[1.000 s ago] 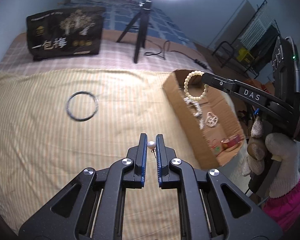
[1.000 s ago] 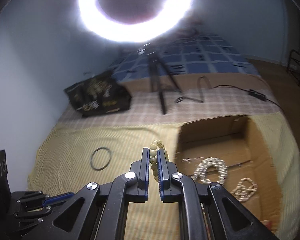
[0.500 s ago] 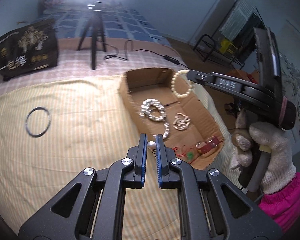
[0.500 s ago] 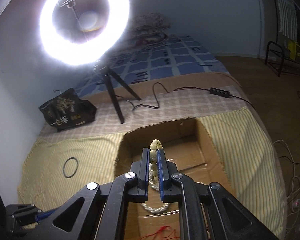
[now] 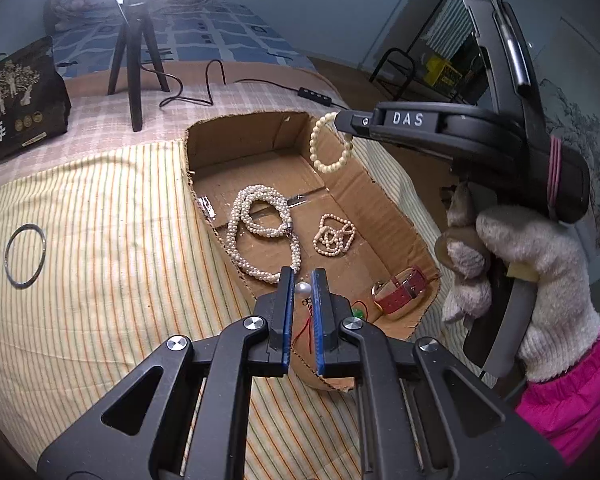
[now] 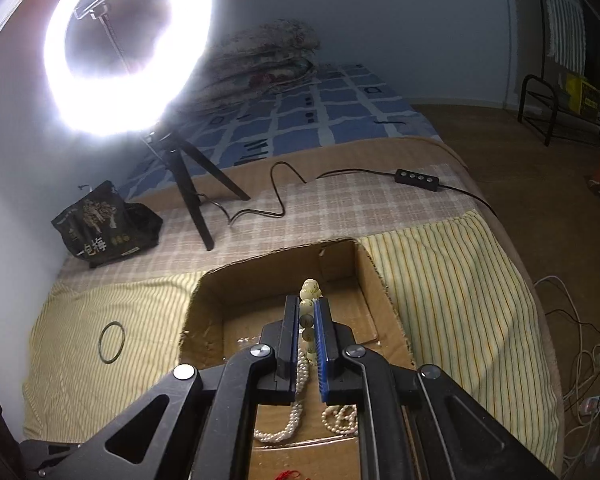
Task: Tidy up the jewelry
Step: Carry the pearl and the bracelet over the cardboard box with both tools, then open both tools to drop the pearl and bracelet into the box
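Note:
An open cardboard box (image 5: 396, 208) lies on the striped bedspread. It holds a long pearl necklace (image 5: 260, 232), a small pearl chain (image 5: 334, 236), a red watch (image 5: 404, 286) and a red string piece. My left gripper (image 5: 303, 284) is shut on a pearl earring (image 5: 303, 289), over the box's near end. My right gripper (image 6: 307, 312) is shut on a cream bead bracelet (image 5: 330, 148), which hangs over the box's far end; in the right wrist view the bracelet (image 6: 309, 312) sits between the jaws above the box (image 6: 384, 300).
A dark metal bangle (image 5: 25, 250) lies on the bedspread left of the box, also in the right wrist view (image 6: 111, 342). A ring light on a tripod (image 5: 134, 56), its cable and a black snack bag (image 5: 16, 104) stand behind. The bed's edge drops off to the right.
Both grippers have moved right from the bedspread to over the box, each still holding its piece. The bangle stays on the bedspread.

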`<state>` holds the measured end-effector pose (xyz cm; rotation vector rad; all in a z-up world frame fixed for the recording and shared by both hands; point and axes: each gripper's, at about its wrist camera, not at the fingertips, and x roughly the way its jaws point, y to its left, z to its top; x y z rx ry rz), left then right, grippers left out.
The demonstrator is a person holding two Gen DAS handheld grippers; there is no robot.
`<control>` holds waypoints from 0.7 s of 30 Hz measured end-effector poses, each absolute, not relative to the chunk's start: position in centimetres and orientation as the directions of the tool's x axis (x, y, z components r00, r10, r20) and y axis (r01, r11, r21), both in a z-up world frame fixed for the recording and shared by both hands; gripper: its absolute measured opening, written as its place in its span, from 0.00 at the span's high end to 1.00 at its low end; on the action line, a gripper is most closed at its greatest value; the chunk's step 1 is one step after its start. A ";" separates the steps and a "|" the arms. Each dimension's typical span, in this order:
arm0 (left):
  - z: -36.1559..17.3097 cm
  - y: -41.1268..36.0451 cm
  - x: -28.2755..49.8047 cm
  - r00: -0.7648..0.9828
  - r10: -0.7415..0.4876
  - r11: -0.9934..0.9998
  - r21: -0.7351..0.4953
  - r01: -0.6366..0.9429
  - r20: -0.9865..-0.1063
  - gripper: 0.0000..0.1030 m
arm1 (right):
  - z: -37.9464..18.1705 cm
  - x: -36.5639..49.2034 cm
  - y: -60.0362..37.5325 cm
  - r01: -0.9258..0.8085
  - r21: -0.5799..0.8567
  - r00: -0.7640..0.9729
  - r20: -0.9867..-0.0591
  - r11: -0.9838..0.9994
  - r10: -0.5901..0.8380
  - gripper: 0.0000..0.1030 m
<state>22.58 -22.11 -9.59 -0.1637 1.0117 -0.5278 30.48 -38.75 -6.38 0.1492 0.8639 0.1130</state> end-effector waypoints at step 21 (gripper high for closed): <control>-10.9 -23.9 22.7 0.408 -0.480 0.862 -0.333 0.381 -0.777 0.55 | -7.6 31.3 -39.5 -0.003 0.172 0.634 -0.761 0.985 0.135 0.42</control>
